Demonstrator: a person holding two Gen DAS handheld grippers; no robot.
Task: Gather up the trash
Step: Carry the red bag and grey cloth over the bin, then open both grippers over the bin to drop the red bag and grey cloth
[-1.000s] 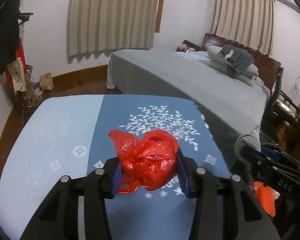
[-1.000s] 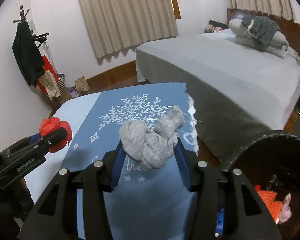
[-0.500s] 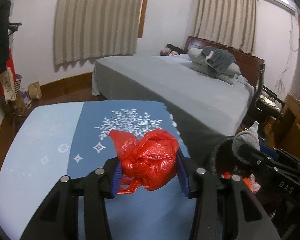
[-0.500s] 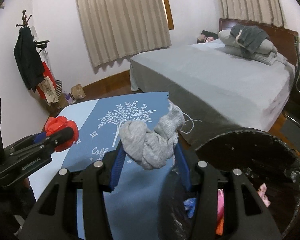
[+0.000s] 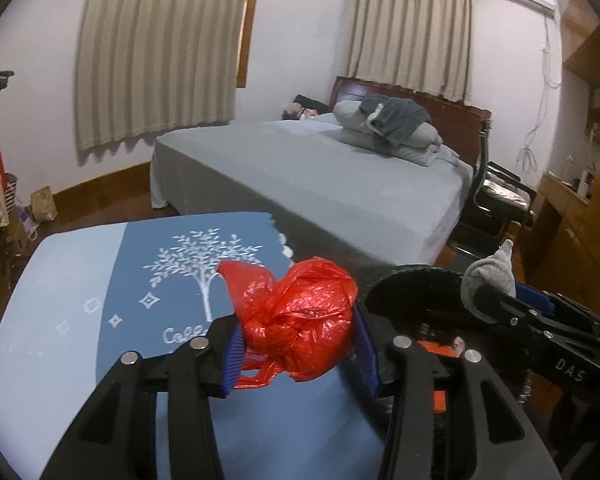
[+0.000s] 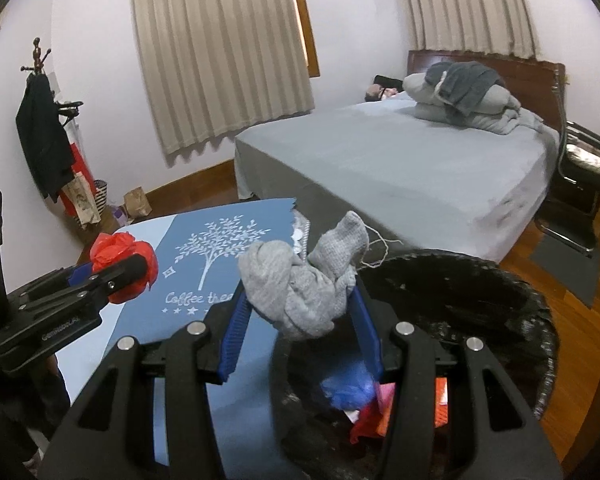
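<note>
1. Bedroom setting: a blue tablecloth point(image 6: 204, 280) with a white tree print covers the work table; a grey bed point(image 6: 400, 168) stands beyond it, with curtained windows behind.
2. Left gripper point(image 5: 298, 340): jaws clamped on a crumpled red plastic bag point(image 5: 300, 320). The bag is held clear above the cloth, near the table's right edge, so it can travel sideways without dragging.
3. Right gripper point(image 6: 300, 316): jaws clamped on a bunched grey rag point(image 6: 300, 280). One loose end sticks upward.
4. Black trash bin point(image 6: 500, 292): positioned just beside the table edge, mouth open, with coloured waste already inside. The rag hangs over the bin's near rim.
5. Judgement: the rag appears ready for release once fully over the opening; the red bag should follow.
</note>
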